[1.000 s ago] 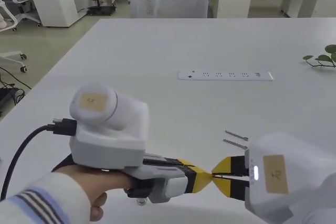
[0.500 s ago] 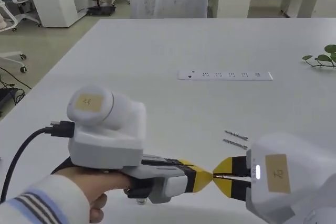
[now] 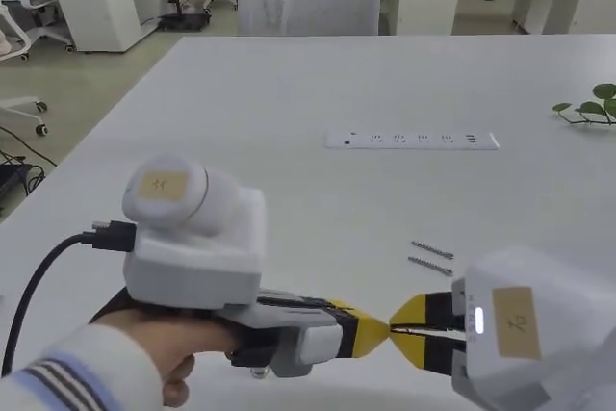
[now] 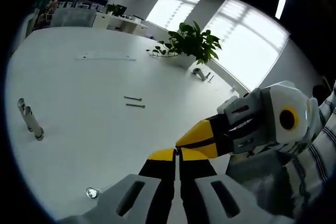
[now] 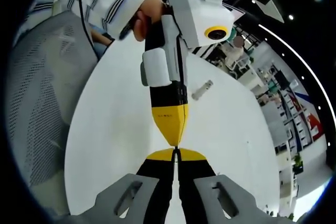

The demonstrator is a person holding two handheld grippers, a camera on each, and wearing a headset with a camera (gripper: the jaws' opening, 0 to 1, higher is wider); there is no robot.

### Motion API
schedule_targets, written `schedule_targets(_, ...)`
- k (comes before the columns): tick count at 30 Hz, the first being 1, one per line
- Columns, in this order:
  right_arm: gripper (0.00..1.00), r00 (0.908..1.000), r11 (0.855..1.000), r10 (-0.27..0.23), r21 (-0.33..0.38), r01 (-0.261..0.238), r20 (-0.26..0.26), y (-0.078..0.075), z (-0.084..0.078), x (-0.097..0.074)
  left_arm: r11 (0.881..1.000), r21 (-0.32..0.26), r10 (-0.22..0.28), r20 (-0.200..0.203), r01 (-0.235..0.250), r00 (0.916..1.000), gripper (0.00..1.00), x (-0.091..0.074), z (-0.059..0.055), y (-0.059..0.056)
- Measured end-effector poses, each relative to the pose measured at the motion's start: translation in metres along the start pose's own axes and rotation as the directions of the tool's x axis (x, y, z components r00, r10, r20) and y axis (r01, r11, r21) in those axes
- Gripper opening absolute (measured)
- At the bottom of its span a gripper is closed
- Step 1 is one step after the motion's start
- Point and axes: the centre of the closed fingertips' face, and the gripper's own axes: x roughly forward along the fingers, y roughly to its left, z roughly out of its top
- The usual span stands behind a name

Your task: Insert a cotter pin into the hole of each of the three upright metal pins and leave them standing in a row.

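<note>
Two cotter pins (image 3: 432,249) lie side by side on the white counter (image 3: 289,103), right of centre and just beyond the right gripper (image 3: 397,331). In the left gripper view, two metal pins (image 4: 32,123) sit close together on the counter, well left of the cotter pins. A small round metal piece (image 4: 92,192) lies nearer. Whether the pins stand or lie I cannot tell. The left gripper (image 3: 383,330), held in a hand (image 3: 168,353), meets the right gripper tip to tip over the near part of the counter. Both pairs of jaws are pressed together, and I cannot tell whether anything thin is pinched in them. Farther off lie one power strip (image 3: 412,140) and one plant sprig (image 3: 589,105) at the right edge. One chair (image 3: 308,2) stands past the far edge.
</note>
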Motion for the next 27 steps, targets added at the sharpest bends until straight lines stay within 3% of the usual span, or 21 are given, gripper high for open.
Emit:
schedule_targets(5, 0.02, 0.9999, 1.0, 0.008, 0.01, -0.008, 0.013, 0.0006, 0.0009, -0.0013, 0.999, 0.037, -0.004, 0.001, 0.004, 1.0, 0.0, -0.0007, -0.0005, -0.0022)
schedule_targets(24, 0.04, 0.9987, 0.999, 0.029, 0.016, -0.03, 0.041, 0.0046, 0.0039, -0.0045, 0.999, 0.043, -0.024, 0.0, 0.024, 0.9997, 0.0, -0.0077, -0.001, -0.0057)
schedule_targets(27, 0.1, 0.9986, 0.999, 0.032, 0.018, -0.033, 0.042, 0.0056, 0.0036, -0.0048, 0.999, 0.046, -0.025, 0.001, 0.025, 0.9997, 0.0, -0.008, -0.0011, -0.0056)
